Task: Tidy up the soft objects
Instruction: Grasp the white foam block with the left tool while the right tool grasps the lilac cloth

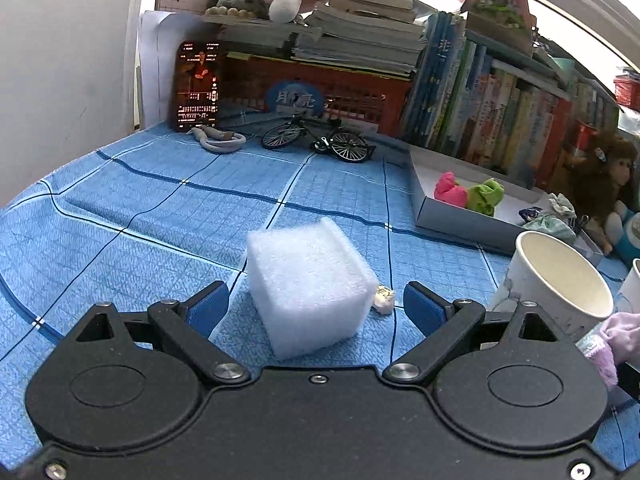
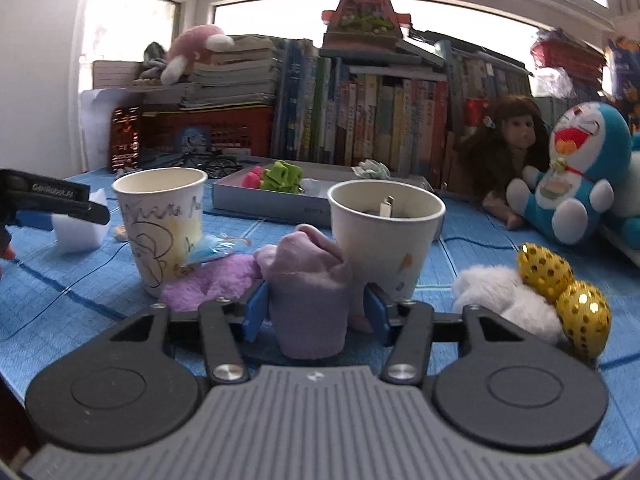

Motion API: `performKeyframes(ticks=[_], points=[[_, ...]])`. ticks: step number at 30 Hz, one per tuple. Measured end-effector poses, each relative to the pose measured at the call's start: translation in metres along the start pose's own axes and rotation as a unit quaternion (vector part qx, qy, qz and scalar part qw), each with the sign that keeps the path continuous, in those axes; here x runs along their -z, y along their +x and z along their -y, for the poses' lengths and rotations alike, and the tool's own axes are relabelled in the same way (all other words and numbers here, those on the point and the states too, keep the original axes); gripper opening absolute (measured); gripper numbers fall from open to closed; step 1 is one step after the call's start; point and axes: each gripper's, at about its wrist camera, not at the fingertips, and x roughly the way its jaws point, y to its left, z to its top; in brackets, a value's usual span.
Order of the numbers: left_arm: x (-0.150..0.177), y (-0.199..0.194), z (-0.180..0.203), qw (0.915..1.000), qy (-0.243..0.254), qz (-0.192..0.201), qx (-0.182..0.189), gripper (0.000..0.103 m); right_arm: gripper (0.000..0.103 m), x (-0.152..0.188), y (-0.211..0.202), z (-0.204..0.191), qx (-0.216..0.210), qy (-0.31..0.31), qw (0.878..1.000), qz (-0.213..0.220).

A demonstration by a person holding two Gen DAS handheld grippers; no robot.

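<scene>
Left tongs [image 1: 316, 304] spread wide around foam block [image 1: 308, 284], not touching. Right tongs [image 2: 316, 312] clamped on purple sock [image 2: 310, 292], its base hidden. Right view only: cup [image 2: 386, 236] contents unclear.

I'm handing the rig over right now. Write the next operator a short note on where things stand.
Left gripper: open, straddling the foam block on the blue cloth, not gripping.
Right gripper: shut on the purple sock, close to the two paper cups.
Done: pink and green soft toys lie in the tray.
Left: foam block, purple sock, white fluffy piece with gold balls.
</scene>
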Motion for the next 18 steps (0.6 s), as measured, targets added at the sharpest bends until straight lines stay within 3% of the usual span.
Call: performKeyframes(ticks=[6, 9, 11, 18], points=[[0.0, 0.007, 0.0, 0.9999, -0.006, -0.009, 0.003, 0.084, 0.049, 0.0, 0.006, -0.006, 0.001, 0.008, 1.0, -0.003], [0.001, 0.008, -0.001, 0.9997, -0.012, -0.016, 0.011, 0.058, 0.041, 0.0, 0.007, -0.01, 0.0, 0.008, 1.0, -0.004], [0.001, 0.006, -0.001, 0.9998, -0.01, -0.016, 0.011, 0.049, 0.032, 0.0, 0.007, -0.009, -0.004, 0.013, 1.0, -0.004], [-0.004, -0.013, 0.004, 0.9998, 0.015, 0.013, 0.009, 0.048, 0.024, -0.007, -0.007, -0.006, -0.017, 0.028, 0.999, 0.003]])
